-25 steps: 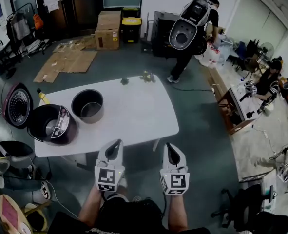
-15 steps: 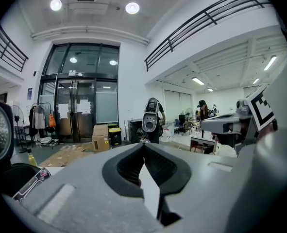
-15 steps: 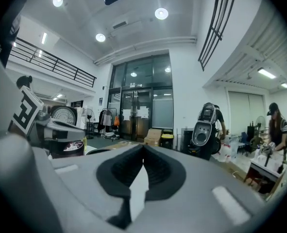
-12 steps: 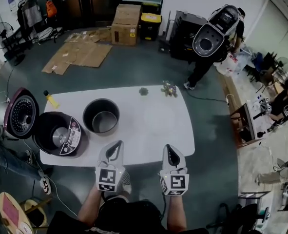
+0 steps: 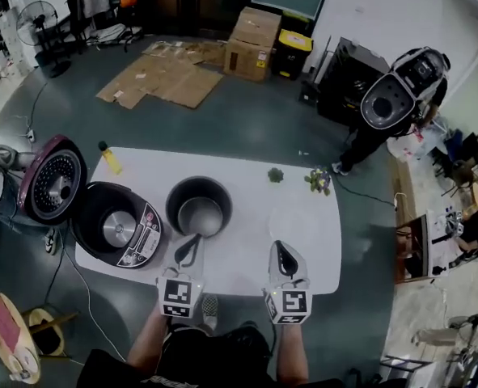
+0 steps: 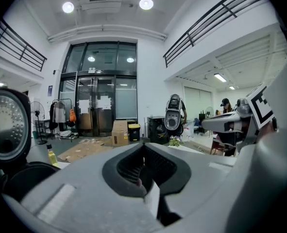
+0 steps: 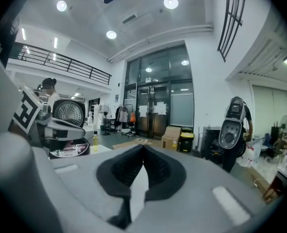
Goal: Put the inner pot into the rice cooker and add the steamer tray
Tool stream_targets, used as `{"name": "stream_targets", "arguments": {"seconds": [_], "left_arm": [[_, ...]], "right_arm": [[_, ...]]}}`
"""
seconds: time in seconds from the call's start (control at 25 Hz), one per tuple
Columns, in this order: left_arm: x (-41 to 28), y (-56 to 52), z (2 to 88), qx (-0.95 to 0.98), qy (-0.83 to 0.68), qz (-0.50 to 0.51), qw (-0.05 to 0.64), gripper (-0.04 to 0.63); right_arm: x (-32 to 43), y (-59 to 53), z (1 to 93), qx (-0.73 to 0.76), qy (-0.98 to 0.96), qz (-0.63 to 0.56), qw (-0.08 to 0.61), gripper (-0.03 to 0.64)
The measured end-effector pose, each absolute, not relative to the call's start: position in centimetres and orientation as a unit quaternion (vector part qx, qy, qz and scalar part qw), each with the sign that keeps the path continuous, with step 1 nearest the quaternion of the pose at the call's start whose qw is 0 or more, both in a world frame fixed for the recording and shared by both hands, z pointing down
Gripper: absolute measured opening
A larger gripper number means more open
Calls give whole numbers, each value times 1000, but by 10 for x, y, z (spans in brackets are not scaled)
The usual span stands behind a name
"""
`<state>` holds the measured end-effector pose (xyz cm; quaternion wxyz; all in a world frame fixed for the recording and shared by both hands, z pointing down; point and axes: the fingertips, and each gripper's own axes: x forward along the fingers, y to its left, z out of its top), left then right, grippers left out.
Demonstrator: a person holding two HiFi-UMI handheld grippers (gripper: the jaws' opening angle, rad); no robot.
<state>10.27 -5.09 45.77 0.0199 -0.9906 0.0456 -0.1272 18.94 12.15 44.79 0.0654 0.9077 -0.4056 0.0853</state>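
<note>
The dark inner pot (image 5: 200,207) stands upright on the white table (image 5: 247,269), just right of the rice cooker (image 5: 117,233). The cooker's lid (image 5: 54,188) is swung open to the left and its well looks empty. A faint pale round shape (image 5: 293,219) lies right of the pot; I cannot tell whether it is the steamer tray. My left gripper (image 5: 196,240) hovers shut and empty at the pot's near rim. My right gripper (image 5: 280,246) is shut and empty over the table's near right part. Both gripper views show the jaws closed, left (image 6: 143,152) and right (image 7: 143,152).
A yellow bottle (image 5: 109,158) stands at the table's far left corner and two small plants (image 5: 276,175) (image 5: 319,181) near its far edge. A person carrying another rice cooker (image 5: 396,95) stands at the back right. Cardboard boxes (image 5: 255,43) and flattened cardboard (image 5: 162,75) lie beyond.
Both grippers have come forward from short of the table to over its near edge, still shut. The pot and cooker now lie much closer to them.
</note>
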Motion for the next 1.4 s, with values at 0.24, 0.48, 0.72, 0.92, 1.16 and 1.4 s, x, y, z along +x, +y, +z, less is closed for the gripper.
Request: {"name": "stream_targets", "arguments": {"seconds": [0.24,0.48,0.72,0.92,1.16,1.4], "left_arm": [[89,-97,470,-985,103,-141,8,11],[84,-119,488,-974,156,-162,-9,11],[88,-130,516,-959,210,-187,-24,11],[93,-137,545,-949,236,-206,-39,11],[88,-140,567,-934,269,-225,-63,11],[81,-147,589,-920,297,-241,-84,11]], "right_arm": [[198,63,459,882,-458,93,69,5],[214,24,484,853,-502,118,74,5],[241,-3,523,828,-535,147,86,5],[261,-28,563,805,-556,190,83,187],[271,-51,610,772,-573,256,103,258],[281,-73,643,756,-576,288,120,258]]}}
